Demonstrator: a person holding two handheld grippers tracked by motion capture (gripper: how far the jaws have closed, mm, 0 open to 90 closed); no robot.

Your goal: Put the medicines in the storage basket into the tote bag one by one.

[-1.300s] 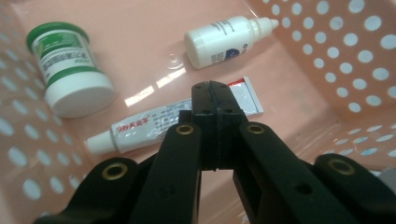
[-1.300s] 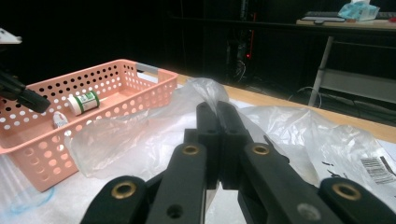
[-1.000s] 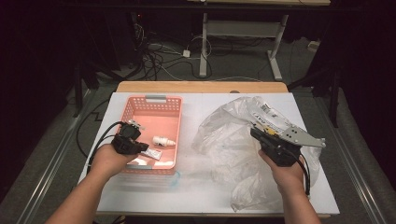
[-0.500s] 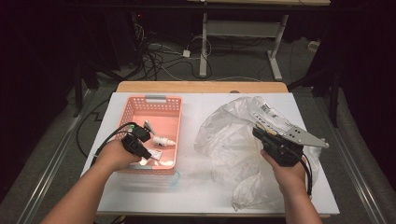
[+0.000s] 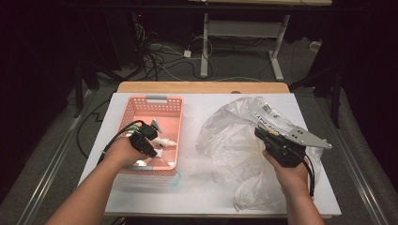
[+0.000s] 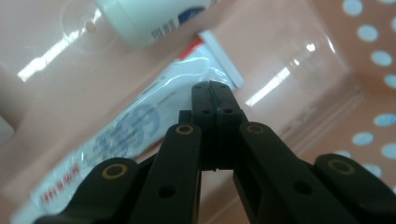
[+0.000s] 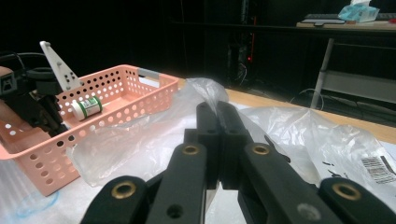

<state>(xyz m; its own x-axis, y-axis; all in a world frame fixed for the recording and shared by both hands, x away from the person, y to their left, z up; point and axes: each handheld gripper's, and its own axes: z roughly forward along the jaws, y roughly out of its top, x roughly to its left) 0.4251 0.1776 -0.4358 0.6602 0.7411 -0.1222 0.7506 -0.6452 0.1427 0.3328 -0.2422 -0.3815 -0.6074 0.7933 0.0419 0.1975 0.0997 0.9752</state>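
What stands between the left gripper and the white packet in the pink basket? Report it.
Nothing visible. The left gripper, fingers shut, points straight at the white packet on the pink basket floor; the white bottle lies beyond it.

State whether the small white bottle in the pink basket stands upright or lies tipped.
Tipped: the white bottle lies on its side in the basket.

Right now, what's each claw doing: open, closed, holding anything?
Left claw: closed, empty, tips over the sachet in the pink basket.
Right claw: closed, pinching the clear plastic bag.
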